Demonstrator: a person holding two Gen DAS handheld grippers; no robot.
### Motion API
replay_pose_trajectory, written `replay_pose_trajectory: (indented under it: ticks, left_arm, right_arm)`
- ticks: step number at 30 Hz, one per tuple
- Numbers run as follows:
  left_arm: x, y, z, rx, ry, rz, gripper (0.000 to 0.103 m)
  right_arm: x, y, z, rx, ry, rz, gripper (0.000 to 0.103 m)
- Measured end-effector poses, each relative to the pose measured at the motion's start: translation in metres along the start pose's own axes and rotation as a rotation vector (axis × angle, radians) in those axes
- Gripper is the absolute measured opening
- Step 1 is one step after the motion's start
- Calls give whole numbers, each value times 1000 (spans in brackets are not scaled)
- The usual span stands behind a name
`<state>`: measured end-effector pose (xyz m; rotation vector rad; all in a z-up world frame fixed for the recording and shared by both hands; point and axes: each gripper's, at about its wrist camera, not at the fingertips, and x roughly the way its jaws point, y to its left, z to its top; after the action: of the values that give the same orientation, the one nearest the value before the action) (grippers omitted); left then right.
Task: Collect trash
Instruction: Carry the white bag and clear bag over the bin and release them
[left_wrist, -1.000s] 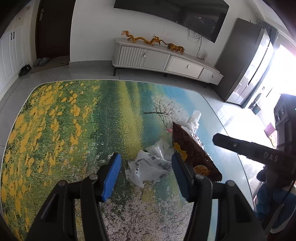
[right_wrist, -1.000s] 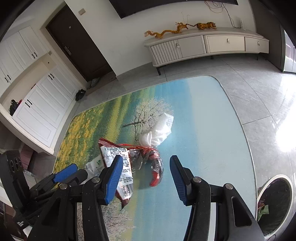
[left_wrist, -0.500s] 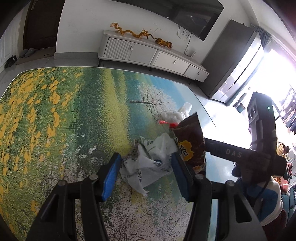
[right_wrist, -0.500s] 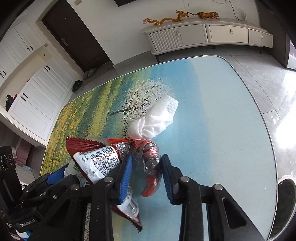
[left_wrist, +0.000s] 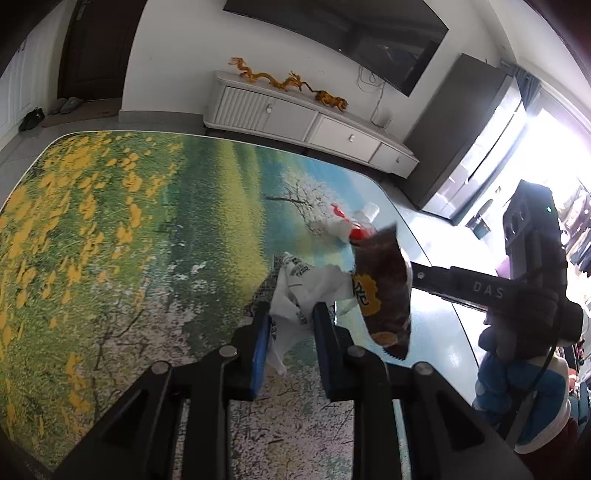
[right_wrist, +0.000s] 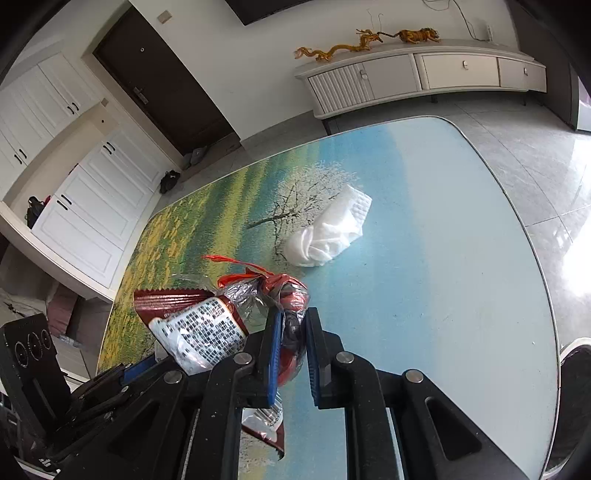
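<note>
My left gripper (left_wrist: 290, 325) is shut on a crumpled white plastic bag (left_wrist: 306, 284) printed with dark text, on the table (left_wrist: 110, 221). My right gripper (right_wrist: 291, 332) is shut on a red and clear plastic wrapper (right_wrist: 284, 295) that hangs together with a brown snack bag (right_wrist: 199, 328). The snack bag (left_wrist: 384, 288) also shows in the left wrist view, lifted beside the white bag, with the right gripper's arm (left_wrist: 472, 288) behind it. A crumpled white tissue (right_wrist: 328, 232) lies on the table farther out.
The table carries a landscape print with rounded edges (right_wrist: 517, 206). A trash bin rim (right_wrist: 576, 369) shows at the lower right below the table edge. A white TV cabinet (right_wrist: 417, 74) stands against the far wall. Tiled floor surrounds the table.
Both grippers have closed: the left onto the white plastic bag, the right onto the red and clear wrapper. The snack bag has risen off the table with the right gripper.
</note>
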<state>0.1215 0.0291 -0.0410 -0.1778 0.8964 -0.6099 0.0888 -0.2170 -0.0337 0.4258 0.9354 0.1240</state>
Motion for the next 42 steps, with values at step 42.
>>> replay_pose_trajectory:
  ticks: [42]
  left_arm:
    - [-163,-138,-37,94,-271,-60,21]
  right_arm:
    - [-264,-42,-87,72,-397,29,12]
